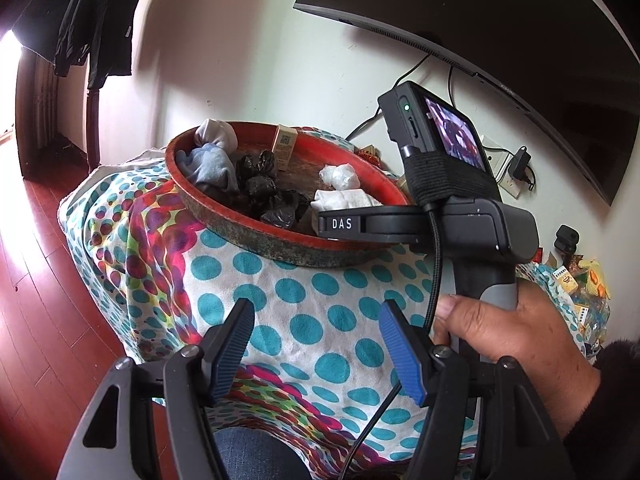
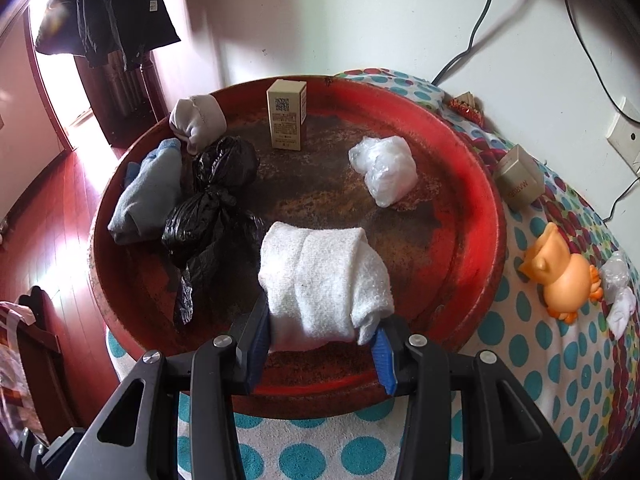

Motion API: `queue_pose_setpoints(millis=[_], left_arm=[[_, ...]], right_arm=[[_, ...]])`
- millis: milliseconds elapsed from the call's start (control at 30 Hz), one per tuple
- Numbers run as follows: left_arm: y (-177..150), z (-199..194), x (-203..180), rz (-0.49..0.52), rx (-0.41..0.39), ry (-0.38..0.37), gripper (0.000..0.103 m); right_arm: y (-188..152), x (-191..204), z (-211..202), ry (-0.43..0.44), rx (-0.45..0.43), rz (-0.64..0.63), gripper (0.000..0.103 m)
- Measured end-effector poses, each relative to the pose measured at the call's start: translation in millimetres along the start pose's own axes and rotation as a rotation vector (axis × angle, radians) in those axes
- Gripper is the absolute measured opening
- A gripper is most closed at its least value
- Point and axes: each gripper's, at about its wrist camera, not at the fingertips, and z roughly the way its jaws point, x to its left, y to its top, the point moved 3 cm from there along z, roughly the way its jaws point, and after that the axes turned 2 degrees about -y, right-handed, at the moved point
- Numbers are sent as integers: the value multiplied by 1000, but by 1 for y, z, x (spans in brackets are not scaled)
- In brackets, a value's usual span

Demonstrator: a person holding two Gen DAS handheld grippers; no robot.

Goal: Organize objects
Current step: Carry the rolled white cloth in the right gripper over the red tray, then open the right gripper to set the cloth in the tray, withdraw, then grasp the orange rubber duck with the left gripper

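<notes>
Bare tray [image 2: 472,184] centre between bundles

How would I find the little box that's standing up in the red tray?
Find the red tray on the dotted cloth. At its far rim, the box stands upright, alone. It is tan card with a printed code; its neighbours are soft socks and bags.

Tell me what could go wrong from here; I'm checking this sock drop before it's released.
1. The rolled white sock, clamped in the right tool, hangs over the red tray beside the black bags; it could land on them.
2. It may unroll on release.
3. Lowering further might bump the tray's near rim.
</notes>
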Motion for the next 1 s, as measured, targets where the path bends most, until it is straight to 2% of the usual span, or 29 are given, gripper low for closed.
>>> queue_pose_setpoints(millis=[200, 233, 300, 433, 467, 500, 567, 733, 900, 1000], left_arm=[[-1, 0, -1, 5, 2, 1, 66], [0, -1, -1, 5, 0, 1, 66], [0, -3, -1, 6, -7, 0, 66], [4, -12, -6, 33, -53, -5, 66], [4, -14, -8, 41, -63, -8, 66], [4, -14, -10, 53, -66, -12, 66], [3, -12, -14, 63, -56, -21, 66], [0, -10, -23, 95, -42, -47, 66], [-6, -4, -39, 159, -5, -102, 66], [-10, 3, -56, 212, 12, -134, 66]], right_arm=[[0, 1, -2, 22, -5, 2, 47], [-1, 1, -4, 29, -11, 9, 52], [0, -2, -11, 29, -40, 25, 56], [6, -20, -46, -13, -148, 59, 75], [6, -31, -57, -46, -179, 66, 81], [5, -45, -67, -79, -207, 86, 84], [1, -75, -76, -88, -226, 143, 97], [-33, -170, -76, -307, -183, 262, 97], [-102, -282, -86, -549, -132, 447, 97], [-138, -336, -98, -619, -102, 552, 97]])
